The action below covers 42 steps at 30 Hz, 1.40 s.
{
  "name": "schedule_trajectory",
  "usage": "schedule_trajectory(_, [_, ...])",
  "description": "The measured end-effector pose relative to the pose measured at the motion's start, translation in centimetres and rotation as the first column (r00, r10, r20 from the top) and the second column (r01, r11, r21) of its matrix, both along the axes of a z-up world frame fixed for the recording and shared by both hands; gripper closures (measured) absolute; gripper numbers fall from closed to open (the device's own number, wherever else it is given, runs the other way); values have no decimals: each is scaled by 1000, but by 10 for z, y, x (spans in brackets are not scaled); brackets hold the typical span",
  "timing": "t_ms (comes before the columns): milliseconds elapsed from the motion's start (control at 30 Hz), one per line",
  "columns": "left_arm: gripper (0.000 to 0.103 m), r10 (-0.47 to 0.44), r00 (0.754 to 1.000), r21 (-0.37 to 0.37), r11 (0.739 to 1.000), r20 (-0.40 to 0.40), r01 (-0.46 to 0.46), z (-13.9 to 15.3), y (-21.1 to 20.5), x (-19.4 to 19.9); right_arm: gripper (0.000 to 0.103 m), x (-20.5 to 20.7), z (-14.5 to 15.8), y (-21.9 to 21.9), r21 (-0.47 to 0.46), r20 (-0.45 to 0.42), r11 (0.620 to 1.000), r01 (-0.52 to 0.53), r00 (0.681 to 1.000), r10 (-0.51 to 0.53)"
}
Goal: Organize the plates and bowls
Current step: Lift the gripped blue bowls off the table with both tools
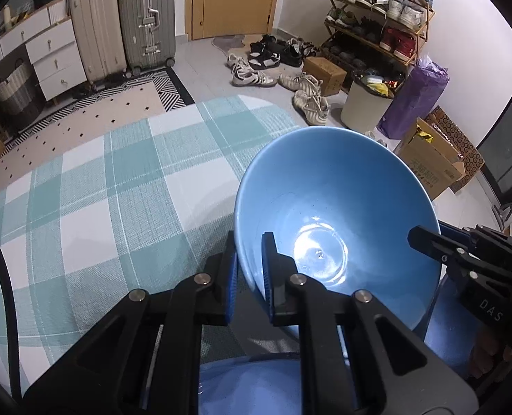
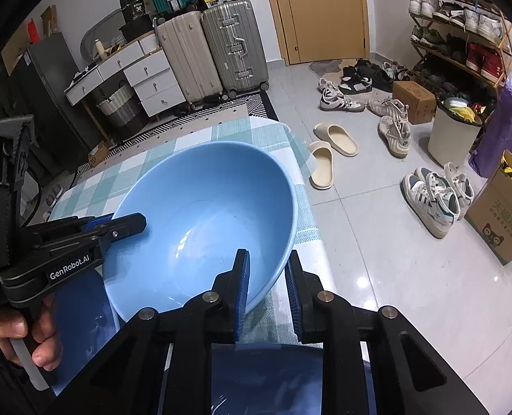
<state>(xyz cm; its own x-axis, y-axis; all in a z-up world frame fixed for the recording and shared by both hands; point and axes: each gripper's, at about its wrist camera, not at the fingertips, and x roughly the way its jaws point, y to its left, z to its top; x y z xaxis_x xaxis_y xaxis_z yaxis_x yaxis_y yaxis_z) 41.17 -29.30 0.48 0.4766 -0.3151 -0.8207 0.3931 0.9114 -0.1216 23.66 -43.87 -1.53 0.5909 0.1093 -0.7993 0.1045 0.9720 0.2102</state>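
A light blue bowl [image 1: 335, 214] [image 2: 204, 218] sits over the teal-and-white checked tablecloth [image 1: 117, 186] [image 2: 145, 169], gripped from both sides. My left gripper [image 1: 250, 269] is shut on the bowl's left rim, one finger inside and one outside. The right gripper [image 2: 268, 287] is shut on the opposite rim in the same way. Each view shows the other gripper: the right one [image 1: 425, 238] at the bowl's right edge, the left one [image 2: 131, 224] at its left edge, held by a hand [image 2: 24, 335]. Darker blue dishes [image 1: 252, 384] [image 2: 266, 377] lie below the bowl, partly hidden.
The table's edge runs just right of the bowl, with tiled floor beyond it. Shoes and slippers [image 2: 328, 148] lie scattered there, by a shoe rack [image 2: 459, 31], a white bin [image 2: 453, 135] and a cardboard box [image 2: 501, 218]. Suitcases [image 2: 211, 52] and drawers stand at the back.
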Motion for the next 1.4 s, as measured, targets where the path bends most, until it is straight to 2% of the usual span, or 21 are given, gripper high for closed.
schedule_trajectory(500, [93,-4,998,-18,1000,68,5,39,-1,-21,82,-18,19,-2,-4,61,1000,5,998,-4])
schedule_trajectory(1400, [93,6,985,-58,998,171,4,135,14,-103,82,-74,94,7,4,192,1000,-3,981,2])
